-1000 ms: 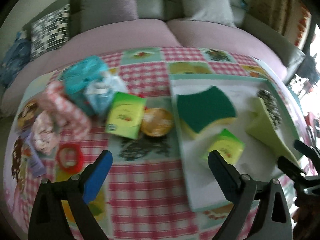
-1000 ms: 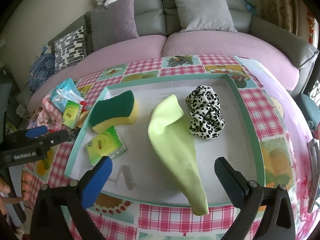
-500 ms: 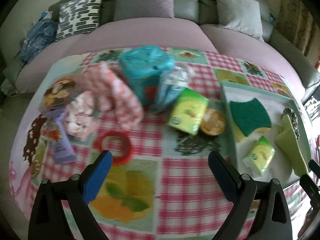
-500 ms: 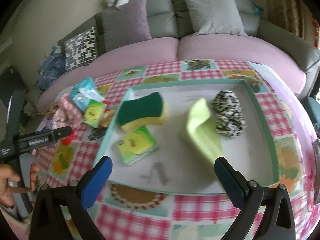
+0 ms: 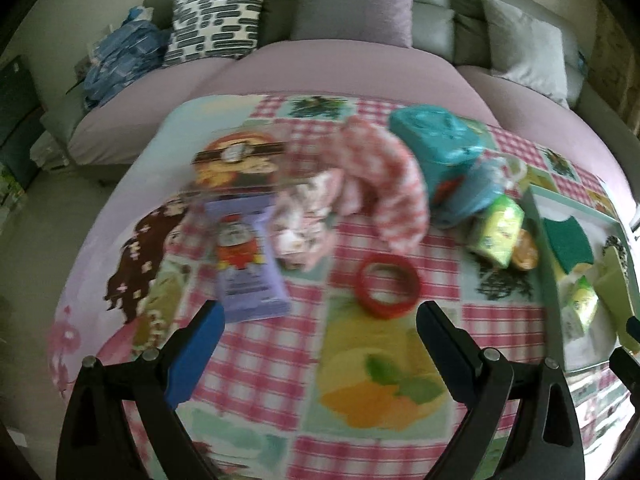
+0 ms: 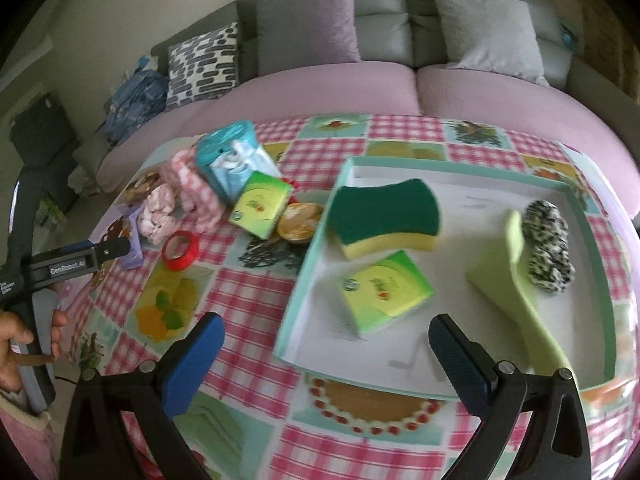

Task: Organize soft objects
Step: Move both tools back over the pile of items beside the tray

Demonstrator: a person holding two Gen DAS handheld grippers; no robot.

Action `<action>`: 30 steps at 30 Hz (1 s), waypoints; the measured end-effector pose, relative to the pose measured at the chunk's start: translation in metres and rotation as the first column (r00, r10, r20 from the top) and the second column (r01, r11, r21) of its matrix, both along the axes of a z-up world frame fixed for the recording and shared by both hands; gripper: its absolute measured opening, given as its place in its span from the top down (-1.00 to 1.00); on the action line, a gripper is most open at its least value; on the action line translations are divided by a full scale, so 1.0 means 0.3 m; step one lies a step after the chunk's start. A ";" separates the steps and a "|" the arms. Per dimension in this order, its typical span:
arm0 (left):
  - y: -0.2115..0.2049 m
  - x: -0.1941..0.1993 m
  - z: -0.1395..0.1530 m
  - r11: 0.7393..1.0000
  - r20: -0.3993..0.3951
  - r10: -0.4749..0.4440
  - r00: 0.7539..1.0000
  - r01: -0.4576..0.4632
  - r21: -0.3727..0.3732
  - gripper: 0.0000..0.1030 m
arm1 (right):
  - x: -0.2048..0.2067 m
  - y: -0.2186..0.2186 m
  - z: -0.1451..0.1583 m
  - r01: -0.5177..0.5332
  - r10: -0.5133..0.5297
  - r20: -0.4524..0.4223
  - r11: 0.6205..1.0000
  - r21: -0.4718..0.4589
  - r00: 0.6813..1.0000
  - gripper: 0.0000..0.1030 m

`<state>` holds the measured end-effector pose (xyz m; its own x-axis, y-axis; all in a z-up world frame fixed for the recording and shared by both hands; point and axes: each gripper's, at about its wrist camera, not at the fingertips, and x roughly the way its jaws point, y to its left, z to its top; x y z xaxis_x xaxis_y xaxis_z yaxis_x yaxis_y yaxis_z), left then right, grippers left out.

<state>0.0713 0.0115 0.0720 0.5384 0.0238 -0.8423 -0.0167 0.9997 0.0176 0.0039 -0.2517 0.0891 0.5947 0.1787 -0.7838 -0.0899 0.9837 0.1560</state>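
Left gripper (image 5: 318, 320), jaws wide and empty, has swung away from the tray (image 6: 316, 240) toward the pink cloth (image 5: 384, 188) left of it; right gripper (image 6: 326, 336), equally wide, hovers at the tray's near edge.

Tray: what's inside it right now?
The tray holds a green-and-yellow sponge, a green tissue pack, a lime cloth and a leopard-print scrunchie. Whatever lies beneath the cloth is covered.

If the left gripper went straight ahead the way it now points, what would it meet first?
Probably the red ring, which lies on the tablecloth just ahead of the open left gripper, slightly to its right. Beyond it sits the pink checked cloth. Blur and fisheye leave depth uncertain.
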 end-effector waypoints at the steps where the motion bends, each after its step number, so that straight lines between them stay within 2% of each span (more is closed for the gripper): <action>1: 0.023 0.000 -0.001 1.000 -0.001 0.008 1.000 -0.008 0.001 -0.88 | 0.007 0.021 0.000 -0.010 0.010 -0.004 1.000 -0.004 1.000 -1.00; 10: 0.214 -0.004 -0.031 0.995 -0.004 0.088 0.996 -0.088 -0.040 -0.88 | 0.061 0.199 -0.015 -0.112 0.111 -0.028 0.993 -0.038 0.993 -1.00; 17: 0.331 -0.014 -0.043 0.990 0.024 0.111 0.993 -0.109 -0.091 -0.88 | 0.123 0.327 -0.029 -0.171 0.168 -0.046 0.982 -0.078 0.985 -1.00; 24: 0.395 -0.005 -0.082 0.984 0.018 0.125 0.992 -0.122 -0.130 -0.88 | 0.179 0.442 -0.067 -0.237 0.231 -0.072 0.966 -0.101 0.970 -1.00; 30: 0.386 0.026 -0.112 0.986 -0.007 0.085 0.996 -0.085 -0.145 -0.88 | 0.234 0.515 -0.129 -0.290 0.278 -0.111 0.951 -0.106 0.954 -1.00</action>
